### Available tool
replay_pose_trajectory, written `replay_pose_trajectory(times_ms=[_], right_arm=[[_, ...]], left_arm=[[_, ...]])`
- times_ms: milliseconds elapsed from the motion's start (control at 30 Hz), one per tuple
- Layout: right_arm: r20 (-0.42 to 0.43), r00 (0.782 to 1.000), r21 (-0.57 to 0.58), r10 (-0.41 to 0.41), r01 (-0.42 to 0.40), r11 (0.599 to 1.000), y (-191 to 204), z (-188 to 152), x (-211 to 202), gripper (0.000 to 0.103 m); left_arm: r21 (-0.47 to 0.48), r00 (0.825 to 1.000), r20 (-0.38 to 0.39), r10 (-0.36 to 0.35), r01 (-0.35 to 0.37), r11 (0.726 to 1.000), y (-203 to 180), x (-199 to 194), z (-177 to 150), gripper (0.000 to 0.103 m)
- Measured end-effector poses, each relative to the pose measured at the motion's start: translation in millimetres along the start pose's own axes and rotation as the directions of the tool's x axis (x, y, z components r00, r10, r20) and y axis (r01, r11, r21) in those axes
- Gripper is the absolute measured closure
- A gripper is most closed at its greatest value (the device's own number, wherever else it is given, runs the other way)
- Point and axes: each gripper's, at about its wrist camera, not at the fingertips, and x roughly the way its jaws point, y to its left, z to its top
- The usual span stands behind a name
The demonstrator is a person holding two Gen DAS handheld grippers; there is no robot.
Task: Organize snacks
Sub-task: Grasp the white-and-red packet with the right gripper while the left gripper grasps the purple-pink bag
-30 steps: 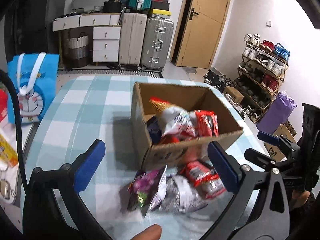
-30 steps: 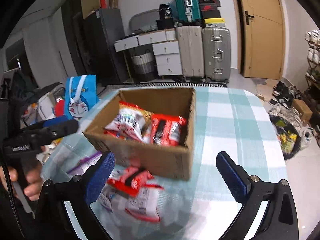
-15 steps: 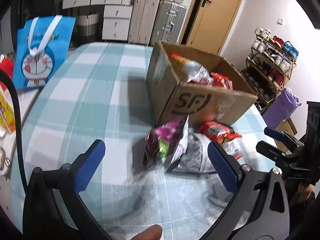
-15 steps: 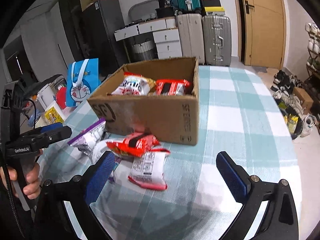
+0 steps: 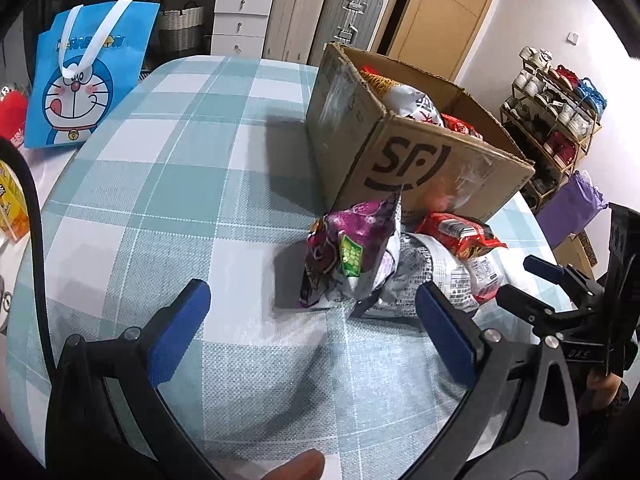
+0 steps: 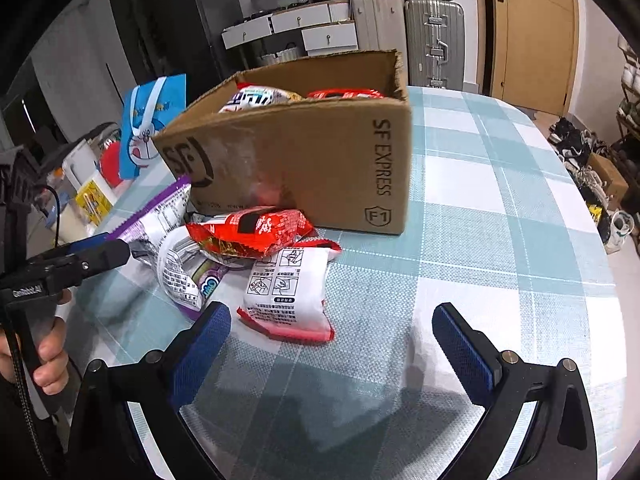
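A brown SF cardboard box (image 5: 420, 152) (image 6: 304, 156) stands on the checked table and holds several snack packets. In front of it lies a loose pile: a purple packet (image 5: 348, 252) (image 6: 160, 208), a red packet (image 5: 460, 236) (image 6: 256, 232), a silver-white packet (image 5: 412, 276) (image 6: 184, 272) and a white packet with red edges (image 6: 288, 292). My left gripper (image 5: 316, 328) is open and empty, low over the table just short of the purple packet. My right gripper (image 6: 332, 344) is open and empty, just short of the white packet.
A blue Doraemon bag (image 5: 88, 76) (image 6: 152, 124) stands at the table's left edge. Yellow and red items (image 6: 96, 196) sit beside it. Suitcases and drawers (image 5: 288, 12) stand behind the table, a shoe rack (image 5: 556, 108) to the right. The other gripper shows in each view.
Both grippers have dropped lower and moved closer to the loose pile in front of the box. Both stay open and empty. The packets have not moved.
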Motion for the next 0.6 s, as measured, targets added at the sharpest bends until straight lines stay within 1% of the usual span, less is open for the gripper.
replay_pose_trajectory(times_ms=[100, 233, 400, 600], right_arm=[[-0.018, 1.0, 0.007, 0.0, 0.0, 1.0, 0.7, 2.0, 6.2, 0.001], [-0.03, 0.999, 0.024, 0.027, -0.026, 0.999, 1.4, 6.3, 13.5, 0.001], [-0.04, 0.999, 0.034, -0.007, 0.008, 0.999, 4.4, 11.9, 25.5, 0.001], [-0.054, 0.996, 0.01, -0.067, 0.068, 0.998, 6.9, 11.8, 32.4, 0.001]], left_arm=[[-0.008, 1.0, 0.002, 0.002, -0.002, 1.0, 2.0, -0.2, -0.2, 0.001], [-0.012, 1.0, 0.0, 0.006, -0.006, 1.0, 2.7, 1.9, -0.8, 0.001], [-0.028, 1.0, -0.005, -0.006, 0.006, 1.0, 2.4, 4.3, 0.2, 0.001], [-0.021, 1.0, -0.007, -0.015, 0.015, 1.0, 1.5, 7.2, -1.3, 0.001]])
